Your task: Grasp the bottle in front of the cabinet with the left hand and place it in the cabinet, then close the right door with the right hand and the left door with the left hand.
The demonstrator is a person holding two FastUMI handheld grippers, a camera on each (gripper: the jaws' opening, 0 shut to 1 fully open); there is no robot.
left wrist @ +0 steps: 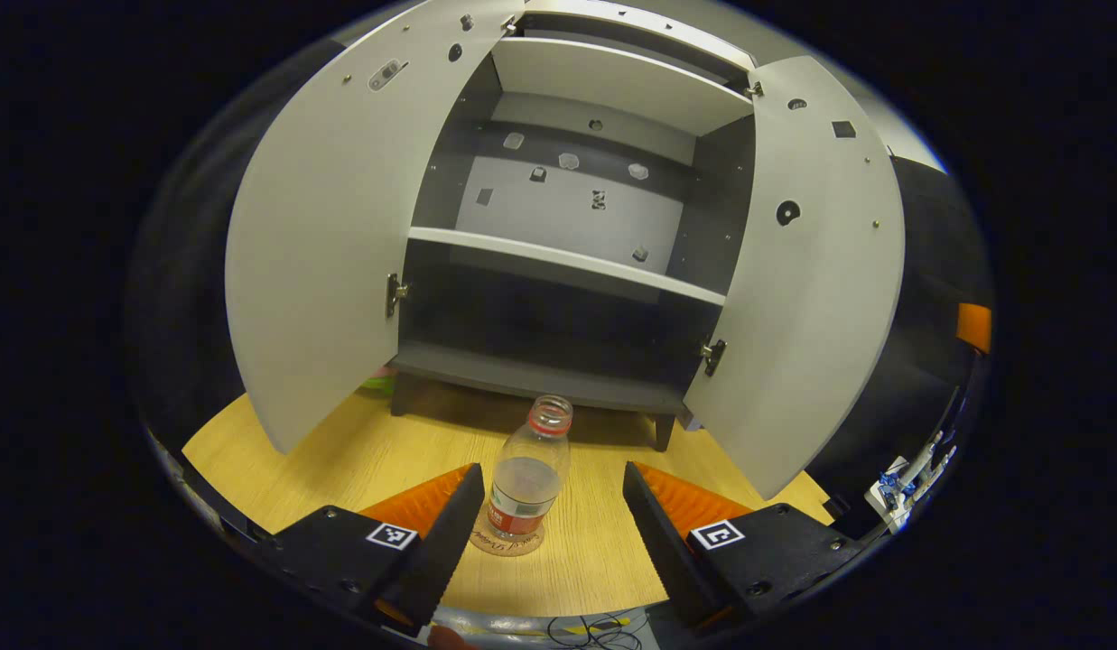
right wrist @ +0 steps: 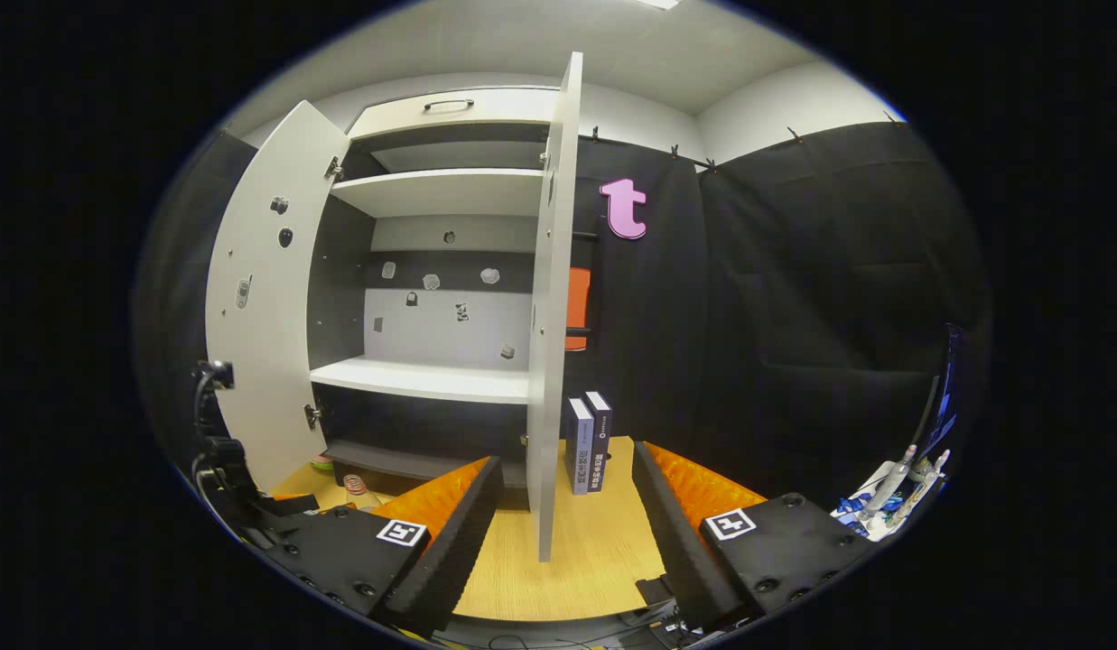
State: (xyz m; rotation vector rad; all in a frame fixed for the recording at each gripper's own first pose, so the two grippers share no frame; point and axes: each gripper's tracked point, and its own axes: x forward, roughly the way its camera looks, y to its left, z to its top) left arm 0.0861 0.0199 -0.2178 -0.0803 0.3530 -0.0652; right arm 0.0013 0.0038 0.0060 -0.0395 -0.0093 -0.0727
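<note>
Both views are evenly and fairly brightly lit from overhead; in the right gripper view a ceiling light [right wrist: 659, 4] burns white at the very top edge. The pale cabinet doors [left wrist: 314, 244] catch the light without harsh glare, while the cabinet's lower compartment [left wrist: 549, 334] sits in deep shadow. A soft shadow lies on the wooden bench [left wrist: 558, 560] under the cabinet's base. Fisheye distortion is strong: straight door edges bow outward and detail smears towards the rim. The centre is sharp, and the clear bottle [left wrist: 528, 477] shows faint highlights. The black wall cloth [right wrist: 793, 298] swallows light, showing only dim folds.
</note>
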